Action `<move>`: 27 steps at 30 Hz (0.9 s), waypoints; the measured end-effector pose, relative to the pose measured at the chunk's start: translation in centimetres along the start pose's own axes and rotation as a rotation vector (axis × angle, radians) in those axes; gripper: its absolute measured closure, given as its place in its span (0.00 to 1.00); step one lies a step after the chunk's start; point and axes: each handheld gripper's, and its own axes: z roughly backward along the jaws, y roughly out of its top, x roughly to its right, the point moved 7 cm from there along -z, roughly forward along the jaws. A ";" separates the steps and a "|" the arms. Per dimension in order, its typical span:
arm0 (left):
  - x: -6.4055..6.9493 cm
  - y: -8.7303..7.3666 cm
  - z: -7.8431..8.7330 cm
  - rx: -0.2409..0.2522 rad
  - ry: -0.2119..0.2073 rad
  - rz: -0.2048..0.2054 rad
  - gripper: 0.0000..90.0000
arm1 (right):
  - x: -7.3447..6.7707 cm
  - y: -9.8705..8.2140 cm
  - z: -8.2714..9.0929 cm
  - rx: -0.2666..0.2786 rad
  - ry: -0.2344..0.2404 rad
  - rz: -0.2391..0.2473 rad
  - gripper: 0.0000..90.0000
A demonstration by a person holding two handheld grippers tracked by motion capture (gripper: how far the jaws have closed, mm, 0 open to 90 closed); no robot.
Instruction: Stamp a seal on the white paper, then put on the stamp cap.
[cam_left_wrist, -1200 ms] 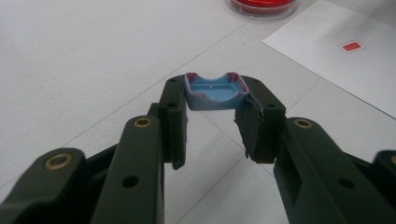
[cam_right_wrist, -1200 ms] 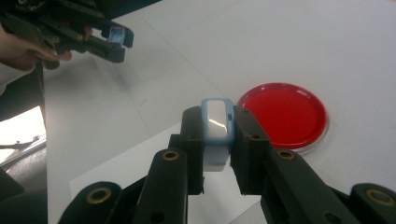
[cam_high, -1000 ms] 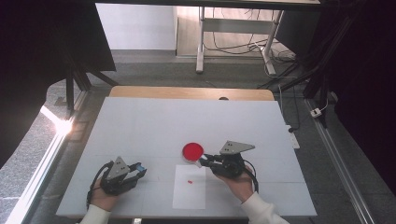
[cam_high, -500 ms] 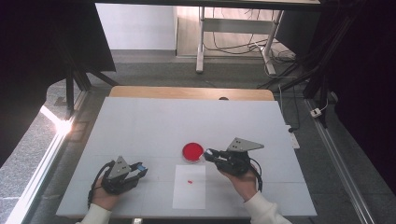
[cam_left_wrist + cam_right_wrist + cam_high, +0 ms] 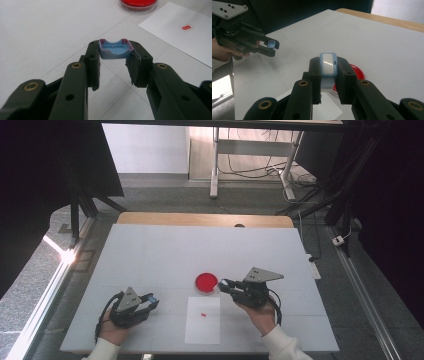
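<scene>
White table [image 5: 165,250] spreads wide, paper sheet [image 5: 202,320] at six o'clock, red dish [image 5: 206,282] just above. Right gripper [image 5: 223,285], at the dish's three o'clock, pinches a blue block [image 5: 328,67]; left gripper [image 5: 152,300], at eight o'clock, clamps a blue tray piece [image 5: 115,48].

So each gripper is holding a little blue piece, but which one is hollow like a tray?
The blue piece in the left gripper: open and hollow, with a reddish rim. The right gripper clamps a closed piece with a smooth pale face.
</scene>
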 end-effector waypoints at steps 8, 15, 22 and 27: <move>0.5 0.9 -0.2 0.020 -0.008 -0.016 0.71 | 0.1 0.2 0.1 0.005 -0.005 0.001 0.83; 1.4 2.1 -0.9 0.026 -0.033 -0.034 0.71 | -0.1 0.1 -0.1 0.001 0.000 0.002 0.84; 1.9 2.7 -1.4 0.028 -0.043 -0.050 0.71 | -0.2 0.2 -0.1 0.004 -0.002 0.004 0.84; 2.4 3.1 -1.7 0.032 -0.054 -0.059 0.71 | -0.2 0.1 -0.1 0.001 0.000 0.007 0.83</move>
